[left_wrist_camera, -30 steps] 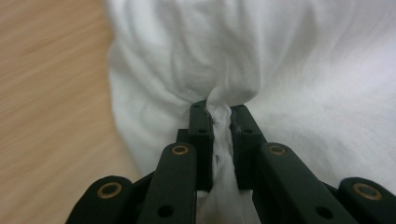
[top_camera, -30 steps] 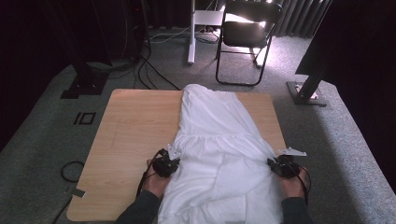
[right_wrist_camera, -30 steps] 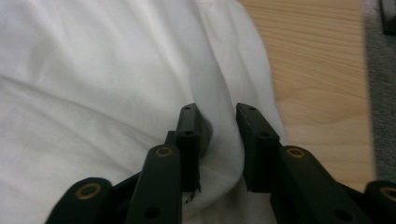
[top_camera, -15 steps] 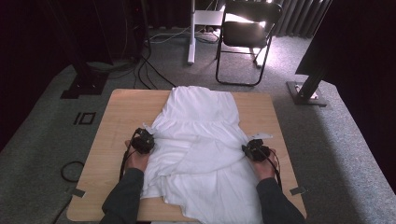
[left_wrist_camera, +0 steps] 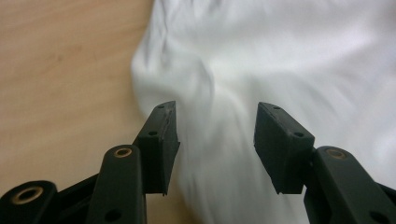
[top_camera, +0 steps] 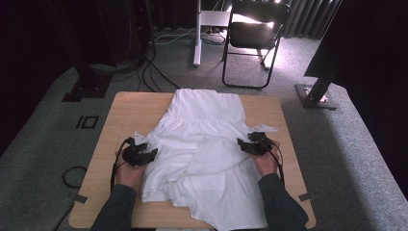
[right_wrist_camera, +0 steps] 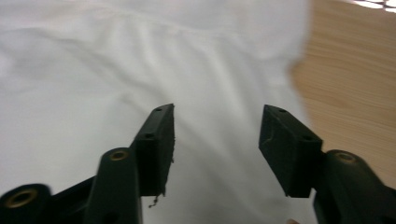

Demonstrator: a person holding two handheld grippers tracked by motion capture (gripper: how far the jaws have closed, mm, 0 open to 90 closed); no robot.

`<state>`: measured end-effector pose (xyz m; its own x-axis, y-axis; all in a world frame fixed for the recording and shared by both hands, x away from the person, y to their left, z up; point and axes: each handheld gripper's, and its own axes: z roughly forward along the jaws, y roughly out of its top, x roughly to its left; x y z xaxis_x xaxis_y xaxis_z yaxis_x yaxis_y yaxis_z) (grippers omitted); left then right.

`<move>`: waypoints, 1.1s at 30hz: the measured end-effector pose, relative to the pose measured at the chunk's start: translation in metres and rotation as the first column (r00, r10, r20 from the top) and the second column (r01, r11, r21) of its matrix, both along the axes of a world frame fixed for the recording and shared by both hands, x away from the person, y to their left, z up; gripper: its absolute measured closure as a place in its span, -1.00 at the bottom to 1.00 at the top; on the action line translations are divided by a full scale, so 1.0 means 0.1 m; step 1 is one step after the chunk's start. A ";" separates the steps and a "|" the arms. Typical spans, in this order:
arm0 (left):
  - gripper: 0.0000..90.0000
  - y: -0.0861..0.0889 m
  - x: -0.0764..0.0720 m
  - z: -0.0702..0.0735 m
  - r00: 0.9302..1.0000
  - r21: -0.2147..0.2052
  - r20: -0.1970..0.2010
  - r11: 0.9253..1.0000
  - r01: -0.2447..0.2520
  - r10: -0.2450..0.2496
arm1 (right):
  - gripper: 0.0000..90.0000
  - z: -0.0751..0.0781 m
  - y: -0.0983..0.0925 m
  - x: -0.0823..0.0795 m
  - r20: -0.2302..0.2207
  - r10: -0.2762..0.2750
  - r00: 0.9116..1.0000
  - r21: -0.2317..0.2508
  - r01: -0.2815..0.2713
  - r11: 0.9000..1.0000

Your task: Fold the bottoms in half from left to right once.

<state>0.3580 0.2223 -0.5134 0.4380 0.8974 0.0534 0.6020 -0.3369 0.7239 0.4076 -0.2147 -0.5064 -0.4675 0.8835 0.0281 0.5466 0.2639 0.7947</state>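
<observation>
One white garment (top_camera: 207, 149), with no readable label, lies partly folded on the wooden counter (top_camera: 125, 115). Two grippers, left gripper (top_camera: 153, 153) and right gripper (top_camera: 239, 143), have just opened at its sides, holding nothing.

Light wooden rectangular worktop (top_camera: 120, 115) as landmark, standing on grey carpet floor (top_camera: 43, 159). Black folding chair (top_camera: 255, 36) beyond worktop's far edge, toward right. White upright post (top_camera: 196, 33) just left of chair. Black cables (top_camera: 154, 67) on floor off worktop's far left corner. Black stand base (top_camera: 82, 89) left of that corner. Dark stand foot (top_camera: 315, 98) off far right corner.
</observation>
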 end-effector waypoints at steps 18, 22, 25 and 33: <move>0.94 0.10 -0.72 -0.24 0.989 -0.092 -0.072 0.988 0.126 -0.132 | 0.97 -0.09 0.22 -0.18 -0.045 0.166 0.985 0.019 -0.166 0.986; 0.94 0.17 -0.87 -0.12 0.989 -0.136 -0.046 0.982 0.133 -0.141 | 0.97 0.06 -0.09 -0.62 0.034 0.151 0.988 0.019 -0.151 0.988; 0.94 0.19 -1.00 -0.03 0.985 -0.160 -0.034 0.974 0.160 -0.168 | 0.97 0.07 -0.37 -0.94 0.078 0.137 0.988 0.022 -0.139 0.990; 0.73 0.06 -1.11 -0.02 0.968 -0.154 -0.057 0.960 0.235 -0.246 | 0.90 -0.20 -0.89 -1.41 0.044 0.055 0.998 0.036 -0.056 0.998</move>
